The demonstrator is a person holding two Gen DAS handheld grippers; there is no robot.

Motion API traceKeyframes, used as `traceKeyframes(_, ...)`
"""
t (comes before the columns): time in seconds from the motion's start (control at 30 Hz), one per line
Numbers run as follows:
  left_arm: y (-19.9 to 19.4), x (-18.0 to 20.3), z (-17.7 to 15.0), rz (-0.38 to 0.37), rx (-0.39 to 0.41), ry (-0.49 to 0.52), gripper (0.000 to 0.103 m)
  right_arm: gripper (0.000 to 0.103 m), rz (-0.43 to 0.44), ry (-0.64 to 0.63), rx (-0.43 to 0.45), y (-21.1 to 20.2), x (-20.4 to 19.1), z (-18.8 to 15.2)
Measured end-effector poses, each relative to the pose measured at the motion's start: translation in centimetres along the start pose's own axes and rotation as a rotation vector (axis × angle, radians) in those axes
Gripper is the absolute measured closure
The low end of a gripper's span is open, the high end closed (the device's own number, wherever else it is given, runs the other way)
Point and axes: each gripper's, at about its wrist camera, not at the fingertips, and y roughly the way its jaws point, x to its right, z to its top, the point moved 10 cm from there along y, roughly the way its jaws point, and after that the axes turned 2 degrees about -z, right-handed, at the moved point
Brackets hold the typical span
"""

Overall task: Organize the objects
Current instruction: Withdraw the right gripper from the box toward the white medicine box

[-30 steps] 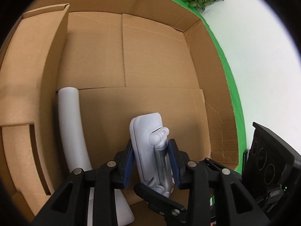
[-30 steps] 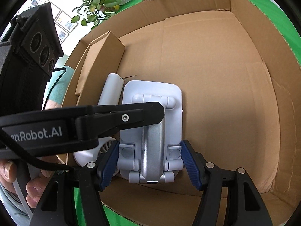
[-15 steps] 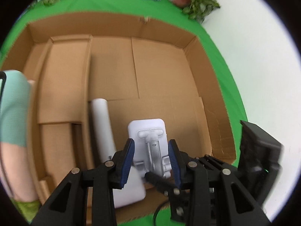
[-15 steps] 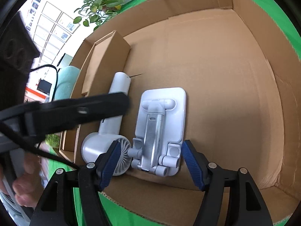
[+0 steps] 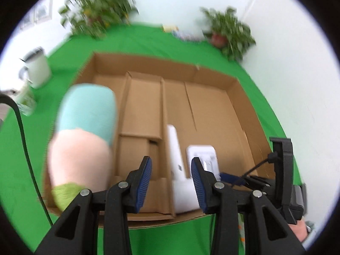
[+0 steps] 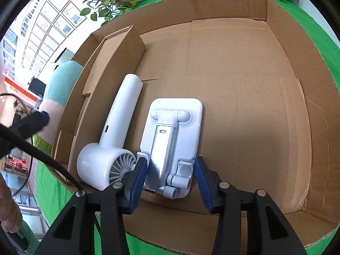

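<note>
Right wrist view looks down into an open cardboard box (image 6: 244, 68) on a green cloth (image 6: 53, 191). On the box floor at centre lies a white folding stand (image 6: 176, 136), flat, its silver arm facing up. Just left of it lies a white fan (image 6: 110, 148), handle toward the upper left, grille touching or nearly touching the stand's lower corner. The right gripper (image 6: 170, 182) hangs over the stand's lower end; its blue pads are closing, the stand's hinge end shows between them, but neither pad presses on it. A cardboard divider (image 6: 119, 51) stands along the box's left side.

Left wrist view is blurred. The left gripper (image 5: 171, 182) sits at lower centre with its pads apart and nothing gripped; the fan (image 5: 177, 170) and stand (image 5: 203, 155) show beyond it inside the box (image 5: 212, 97). A bare arm with a teal sleeve (image 5: 89, 108) fills the left of the frame. Plants (image 5: 229, 29) and a white mug (image 5: 38, 68) sit on the cloth (image 5: 27, 140) at the top.
</note>
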Motion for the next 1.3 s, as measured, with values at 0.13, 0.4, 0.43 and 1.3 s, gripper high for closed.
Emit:
traceKeyframes(0.13, -4.6, -1.3, -0.1, 0.153, 0.221, 0.072, 0.041, 0.025, -0.138, -0.151, 0.182, -3.6, -2.6, -0.4)
traceKeyframes(0.4, -11.8, -3.5, -4.2, 0.424, 0.372, 0.180, 0.019, 0.001, -0.164, -0.417, 0.468, -10.5, -12.5, -6.9)
traceKeyframes(0.43, -12.3, -3.8, -4.7, 0.428, 0.370, 0.172, 0.018, 0.001, -0.152, -0.427, 0.471, -10.8, -13.2, -7.6)
traceKeyframes(1.3, -10.6, 0.8, -14.3, 0.228, 0.228, 0.125, 0.020, 0.001, -0.204, -0.346, 0.450, -14.4, -8.8, -18.8)
